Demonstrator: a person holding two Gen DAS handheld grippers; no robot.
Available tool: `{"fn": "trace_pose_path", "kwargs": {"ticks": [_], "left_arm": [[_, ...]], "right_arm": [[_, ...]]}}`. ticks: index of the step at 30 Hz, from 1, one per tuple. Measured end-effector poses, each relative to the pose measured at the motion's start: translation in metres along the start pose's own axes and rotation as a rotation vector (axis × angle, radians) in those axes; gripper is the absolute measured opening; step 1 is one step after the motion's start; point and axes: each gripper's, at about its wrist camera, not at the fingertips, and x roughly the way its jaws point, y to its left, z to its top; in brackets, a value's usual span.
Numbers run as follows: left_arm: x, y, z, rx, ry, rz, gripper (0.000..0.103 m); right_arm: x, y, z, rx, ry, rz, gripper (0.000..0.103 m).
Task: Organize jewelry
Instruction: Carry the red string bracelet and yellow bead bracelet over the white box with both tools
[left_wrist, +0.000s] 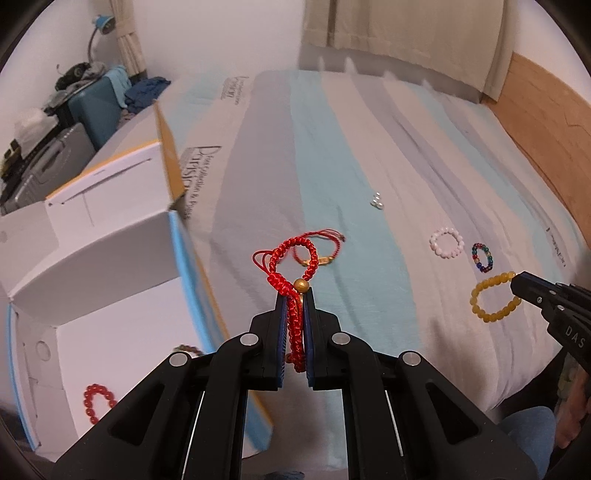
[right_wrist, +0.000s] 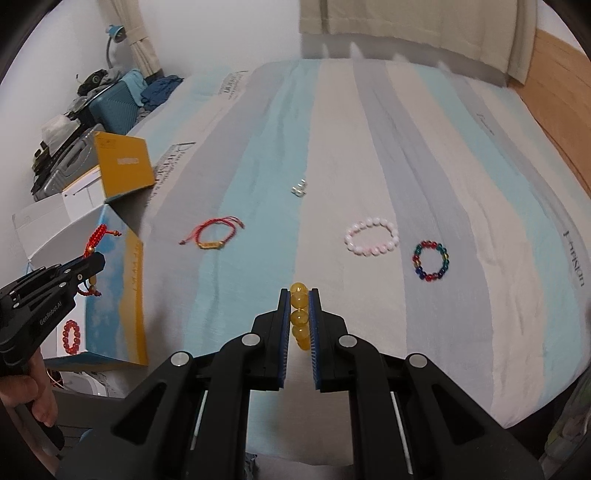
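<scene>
My left gripper (left_wrist: 295, 297) is shut on a red braided bracelet (left_wrist: 275, 258) with a gold bead, held above the striped bed sheet (left_wrist: 369, 147). From the right wrist view the same left gripper (right_wrist: 96, 259) hangs over the open white box (right_wrist: 114, 280), the braid (right_wrist: 96, 236) sticking up from it. My right gripper (right_wrist: 299, 294) is shut on a yellow bead bracelet (right_wrist: 298, 288). In the left wrist view that yellow loop (left_wrist: 480, 295) dangles from the right gripper (left_wrist: 517, 281) at the right edge.
On the sheet lie a thin red cord bracelet (right_wrist: 214, 234), a pink-white bead bracelet (right_wrist: 372, 236), a multicolour bead bracelet (right_wrist: 431, 261) and small pearl pieces (right_wrist: 298, 189). A red bead bracelet (right_wrist: 71, 336) lies inside the box. Suitcases (right_wrist: 118, 107) stand beyond the bed's left side.
</scene>
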Motion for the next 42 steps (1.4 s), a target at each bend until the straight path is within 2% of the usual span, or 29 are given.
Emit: {"fn": "trace_pose_path", "kwargs": {"ticks": [11, 25, 42], "left_arm": [[-0.017, 0.05, -0.01, -0.074, -0.009, 0.04, 0.008], [-0.042, 0.136, -0.038, -0.176, -0.009, 0.16, 0.008], [-0.06, 0.225, -0.074, -0.306, 0.011, 0.222, 0.009]], "right_arm": [[-0.012, 0.059, 0.012, -0.078, -0.025, 0.014, 0.009], [-0.02, 0.159, 0.021, -0.202, -0.05, 0.077, 0.009], [-0.012, 0.268, 0.016, -0.341, -0.045, 0.156, 0.009]]}}
